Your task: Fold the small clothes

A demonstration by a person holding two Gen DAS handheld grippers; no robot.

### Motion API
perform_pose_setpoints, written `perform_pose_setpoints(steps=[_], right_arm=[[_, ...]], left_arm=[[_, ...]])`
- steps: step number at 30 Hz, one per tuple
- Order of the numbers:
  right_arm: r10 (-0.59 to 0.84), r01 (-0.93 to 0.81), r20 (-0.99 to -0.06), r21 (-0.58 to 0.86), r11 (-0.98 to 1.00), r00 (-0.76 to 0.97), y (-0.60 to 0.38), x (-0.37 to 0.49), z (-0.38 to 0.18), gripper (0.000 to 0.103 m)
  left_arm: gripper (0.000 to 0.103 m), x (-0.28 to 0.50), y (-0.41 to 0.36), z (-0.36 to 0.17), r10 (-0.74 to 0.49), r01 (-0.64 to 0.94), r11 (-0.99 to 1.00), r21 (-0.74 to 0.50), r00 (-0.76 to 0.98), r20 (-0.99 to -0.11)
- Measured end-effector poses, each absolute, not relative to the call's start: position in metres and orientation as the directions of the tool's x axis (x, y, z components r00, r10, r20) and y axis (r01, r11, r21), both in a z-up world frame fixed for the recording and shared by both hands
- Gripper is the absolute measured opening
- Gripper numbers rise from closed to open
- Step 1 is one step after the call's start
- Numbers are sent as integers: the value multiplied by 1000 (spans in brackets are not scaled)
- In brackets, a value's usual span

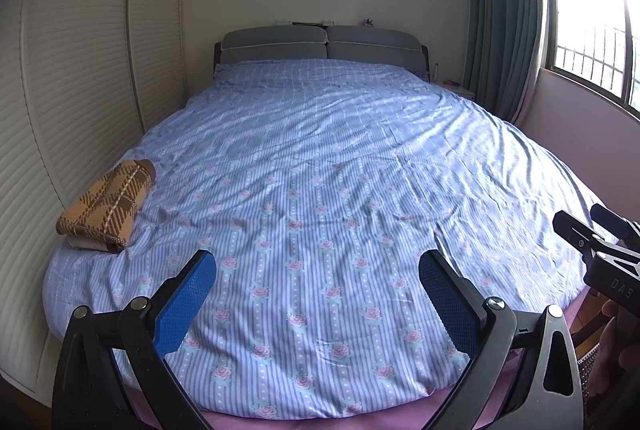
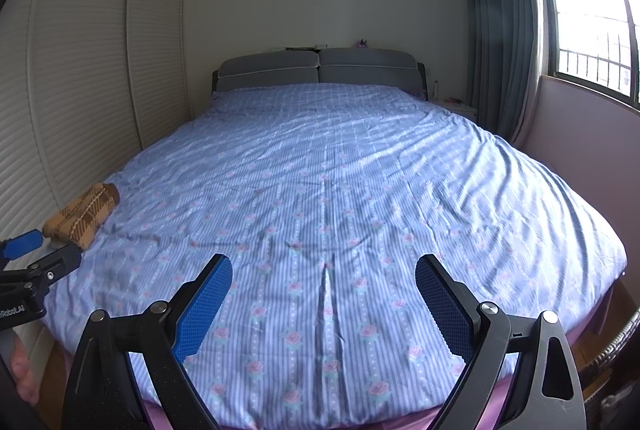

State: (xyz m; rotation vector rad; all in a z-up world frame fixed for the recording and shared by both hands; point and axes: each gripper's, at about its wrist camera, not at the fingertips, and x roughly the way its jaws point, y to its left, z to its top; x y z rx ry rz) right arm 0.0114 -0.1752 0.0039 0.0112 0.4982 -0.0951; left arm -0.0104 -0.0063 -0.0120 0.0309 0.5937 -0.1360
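Note:
A folded brown and tan plaid knit garment (image 1: pixel 106 203) lies on a cream folded piece near the left edge of the bed (image 1: pixel 320 169). It also shows in the right wrist view (image 2: pixel 82 216). My left gripper (image 1: pixel 318 272) is open and empty above the foot of the bed, right of the garment. My right gripper (image 2: pixel 324 278) is open and empty above the foot of the bed. The right gripper shows at the right edge of the left wrist view (image 1: pixel 592 230), and the left gripper at the left edge of the right wrist view (image 2: pixel 36 254).
The bed has a blue striped floral cover (image 2: pixel 340 189) and a grey headboard (image 2: pixel 320 69). White louvred wardrobe doors (image 1: pixel 80 69) stand along the left. A curtain (image 1: pixel 504 9), a window (image 1: pixel 592 29) and a small nightstand (image 2: pixel 460 107) are at the right.

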Motion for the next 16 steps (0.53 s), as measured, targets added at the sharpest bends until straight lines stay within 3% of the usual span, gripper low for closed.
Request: perform_pose_setpoints(steps=[16], right_arm=[[-85, 90, -478, -12, 996, 874, -174, 13, 2, 94]], left_arm=[[103, -10, -9, -12, -179, 185, 982, -47, 808, -562]])
